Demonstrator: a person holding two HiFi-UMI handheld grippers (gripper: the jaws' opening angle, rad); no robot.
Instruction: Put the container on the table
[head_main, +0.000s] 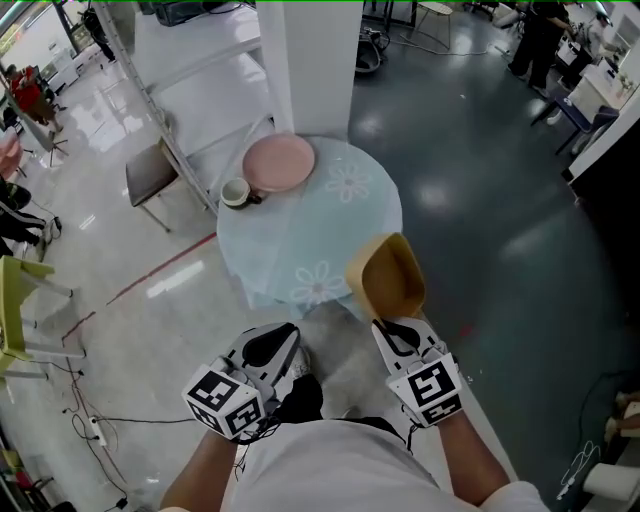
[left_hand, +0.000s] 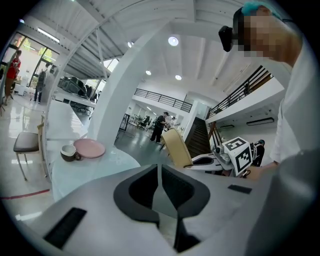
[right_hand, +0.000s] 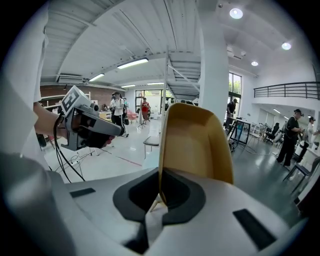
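I have the container (head_main: 388, 275) tilted, mouth toward me, and in the head view it overlaps the table's (head_main: 330, 215) near right edge. A pink plate (head_main: 279, 163) and a cup (head_main: 236, 193) sit just beside each other at the round top's far left rim, well apart from it. Open grey floor (head_main: 480, 200) lies to the right, a white pillar (head_main: 310, 60) behind. My right gripper (head_main: 397, 332) pinches 1 container wall between its 2 jaws. My left gripper (head_main: 272, 348) is pressed together on nothing.
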